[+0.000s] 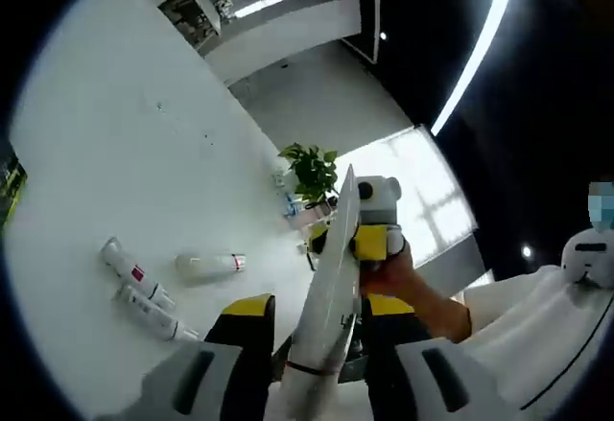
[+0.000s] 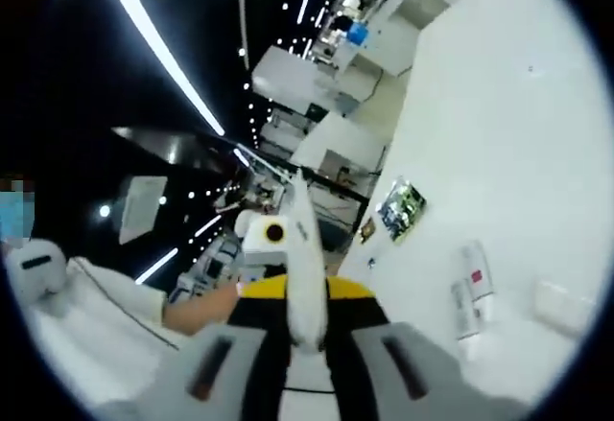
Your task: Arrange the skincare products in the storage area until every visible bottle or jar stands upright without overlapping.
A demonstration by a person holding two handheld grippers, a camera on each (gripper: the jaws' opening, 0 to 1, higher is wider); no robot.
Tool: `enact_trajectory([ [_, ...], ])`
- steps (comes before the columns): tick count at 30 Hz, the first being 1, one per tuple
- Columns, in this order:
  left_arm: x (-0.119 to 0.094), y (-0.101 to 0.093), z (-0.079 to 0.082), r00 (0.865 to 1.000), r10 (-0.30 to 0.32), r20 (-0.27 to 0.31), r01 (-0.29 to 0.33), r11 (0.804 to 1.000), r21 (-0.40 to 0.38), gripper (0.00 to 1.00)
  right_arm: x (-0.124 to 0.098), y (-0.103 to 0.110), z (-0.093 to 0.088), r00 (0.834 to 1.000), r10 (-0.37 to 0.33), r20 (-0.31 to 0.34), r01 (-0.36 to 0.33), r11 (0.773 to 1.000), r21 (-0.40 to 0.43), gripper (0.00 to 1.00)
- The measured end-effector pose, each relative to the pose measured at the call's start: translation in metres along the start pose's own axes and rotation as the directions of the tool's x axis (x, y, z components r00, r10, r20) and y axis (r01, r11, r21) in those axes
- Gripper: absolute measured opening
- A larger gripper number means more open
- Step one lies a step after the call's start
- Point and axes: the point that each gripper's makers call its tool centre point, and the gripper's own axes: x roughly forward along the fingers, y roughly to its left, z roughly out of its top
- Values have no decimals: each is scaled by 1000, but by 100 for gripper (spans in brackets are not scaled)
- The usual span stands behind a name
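Observation:
A long white tube [image 1: 331, 277] with a flat crimped end rises between my left gripper's [image 1: 317, 311] yellow-tipped jaws, which close in on its lower part. My right gripper [image 1: 376, 241], held by a hand, sits against the same tube higher up. In the right gripper view the white tube [image 2: 305, 277] stands tightly between my right gripper's [image 2: 307, 292] jaws, with the left gripper [image 2: 269, 234] just behind it. On the white table [image 1: 115, 152] lie two white tubes [image 1: 134, 272] [image 1: 149, 311] and a white bottle [image 1: 211, 265] on its side. The two tubes [image 2: 477, 272] [image 2: 463, 311] lie side by side.
A small potted plant [image 1: 312, 172] stands at the table's far edge with small items beside it. A green printed card [image 2: 401, 208] lies near the table's edge. A pale boxy object [image 2: 561, 306] rests near the tubes. A person in white clothing [image 1: 537, 325] stands close by.

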Motion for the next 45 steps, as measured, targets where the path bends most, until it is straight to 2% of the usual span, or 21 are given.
enact_trajectory([
  [5, 12, -12, -5, 997, -69, -32, 69, 998, 5, 35, 2, 10, -9, 996, 33, -78, -37, 998, -46, 10],
  [8, 14, -23, -11, 989, -133, -68, 132, 991, -20, 28, 3, 13, -15, 992, 40, -123, -49, 996, -70, 10],
  [9, 15, -22, -11, 990, -124, -68, 124, 992, -12, 27, 1, 15, -17, 989, 57, -140, -67, 996, -66, 10],
  [16, 16, -35, -19, 978, -179, -105, 182, 983, 27, 24, 4, 21, -24, 975, 97, -201, -108, 993, -44, 10],
  [19, 18, -36, -27, 972, -180, -149, 187, 982, 32, 23, 6, 21, -30, 965, 101, -242, -115, 993, -42, 10],
  [23, 15, -35, -28, 974, -176, -143, 186, 981, 57, 20, 8, 20, -31, 963, 108, -245, -120, 992, -34, 11],
  [27, 16, -33, -18, 980, -186, -68, 189, 981, 43, 18, 10, 19, -24, 969, 122, -213, -130, 991, -27, 13],
  [29, 16, -32, -12, 981, -192, -12, 193, 981, 28, 17, 14, 17, -12, 980, 123, -154, -125, 992, -1, 14],
  [31, 17, -29, -6, 985, -173, 25, 172, 984, 41, 16, 16, 14, -6, 987, 108, -120, -110, 994, -10, 15],
  [33, 16, -26, -4, 986, -160, 37, 158, 986, 56, 16, 17, 12, -3, 990, 100, -104, -103, 995, -18, 16],
  [35, 17, -19, 0, 991, -116, 58, 111, 990, 83, 16, 20, 4, 5, 997, 51, -59, -55, 997, -53, 17],
  [37, 15, -14, 3, 993, -98, 70, 91, 991, 96, 16, 19, 3, 9, 999, 34, -38, -37, 996, -80, 19],
  [39, 14, -8, 7, 994, -65, 92, 55, 993, 109, 16, 17, -2, 21, 1000, 1, 26, 2, 994, -106, 20],
  [42, 8, 0, 17, 989, -37, 145, 22, 994, 108, 16, 14, -2, 31, 996, -25, 85, 34, 993, -110, 24],
  [43, 6, 3, 21, 986, -26, 165, 8, 994, 109, 16, 13, -4, 36, 991, -61, 116, 79, 984, -157, 27],
  [45, 5, 7, 26, 982, -11, 190, -12, 993, 119, 16, 15, -5, 36, 990, -81, 117, 103, 976, -194, 30],
])
